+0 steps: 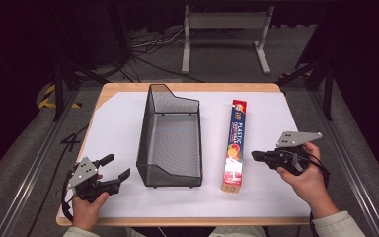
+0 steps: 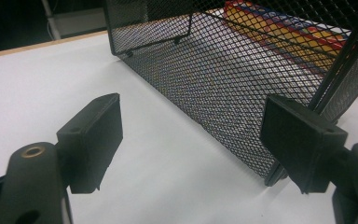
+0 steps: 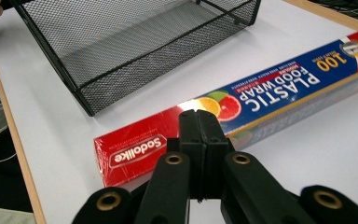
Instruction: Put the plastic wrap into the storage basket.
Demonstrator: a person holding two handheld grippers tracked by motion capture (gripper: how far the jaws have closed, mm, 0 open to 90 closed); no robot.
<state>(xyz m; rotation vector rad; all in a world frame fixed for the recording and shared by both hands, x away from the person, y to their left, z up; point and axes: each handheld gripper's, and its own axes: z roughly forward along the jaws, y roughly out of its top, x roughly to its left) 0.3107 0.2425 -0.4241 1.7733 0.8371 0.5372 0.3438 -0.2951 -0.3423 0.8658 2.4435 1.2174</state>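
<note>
My right gripper (image 3: 199,122) sits closest to the lens in the right gripper view, its two black jaws pressed flat together with nothing between them. Just past their tips lies the plastic wrap box (image 3: 242,114), a long carton with a red end, a blue middle and fruit printed on it. It lies flat on the white table cover (image 3: 307,154). From above, my right hand (image 1: 308,180) holds that gripper a little to the right of the box, jaws aimed leftward at its lower half. They look raised just off the cover, though I cannot be sure from this angle.

The box runs lengthwise, away from me, to the right of the wire mesh basket (image 1: 170,136) and roughly parallel to it (a clear strip of white shows between the two). The basket stands upright in the middle of the table, empty, with its taller end farthest from me.

My left gripper (image 1: 112,166) is near the front left corner of the cover, held in my left hand (image 1: 86,207). Its jaws stand wide apart and hold nothing. In the left gripper view the pads (image 2: 95,140) frame bare white cover, and the basket's near corner stands just beyond the right-hand pad, with the box's colours showing through the mesh.
</note>
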